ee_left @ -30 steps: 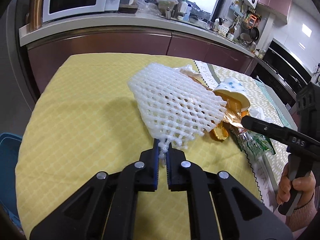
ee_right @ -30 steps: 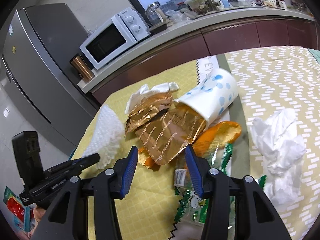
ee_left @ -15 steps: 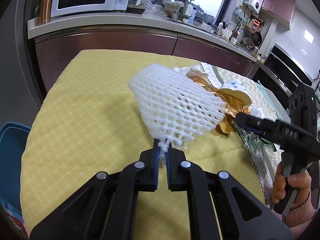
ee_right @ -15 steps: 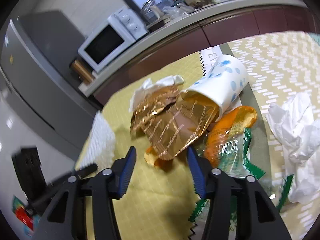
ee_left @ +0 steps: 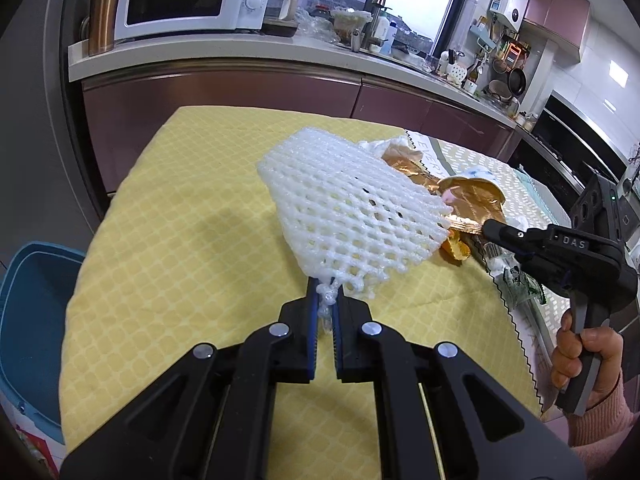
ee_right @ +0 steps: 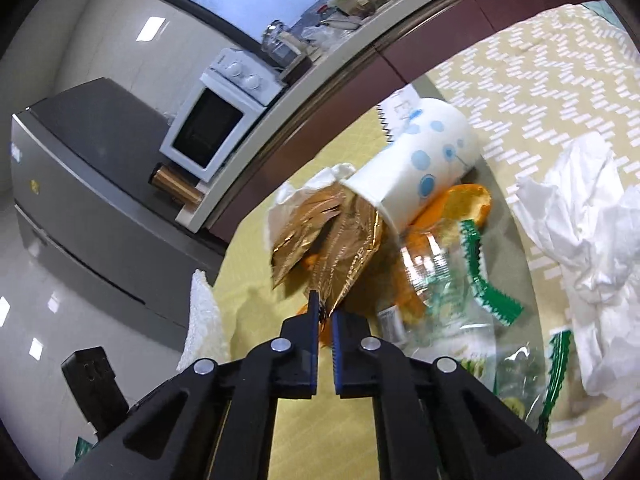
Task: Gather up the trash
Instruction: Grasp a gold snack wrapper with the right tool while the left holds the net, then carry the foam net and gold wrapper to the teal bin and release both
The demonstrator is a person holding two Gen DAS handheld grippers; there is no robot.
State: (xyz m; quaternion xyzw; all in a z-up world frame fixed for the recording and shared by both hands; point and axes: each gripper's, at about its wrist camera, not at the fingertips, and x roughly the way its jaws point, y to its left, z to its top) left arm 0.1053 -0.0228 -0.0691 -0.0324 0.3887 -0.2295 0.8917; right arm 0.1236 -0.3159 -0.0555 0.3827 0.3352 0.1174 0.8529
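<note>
A blue bin (ee_left: 32,320) sits off the table's left edge (ee_left: 92,240), bare yellow cloth beside it. The left tool (ee_left: 325,300) pinches a white foam net (ee_left: 348,216) lifted over mid-table. Right of it, the right tool (ee_right: 325,314) pinches a gold wrapper (ee_right: 340,248) spilling from the tipped paper cup (ee_right: 420,168).

Left gripper (ee_left: 325,300) clamped shut on foam net (ee_left: 352,216); right gripper (ee_right: 325,312) pinched on gold wrapper (ee_right: 340,248), gripped by hand (ee_left: 588,356).
</note>
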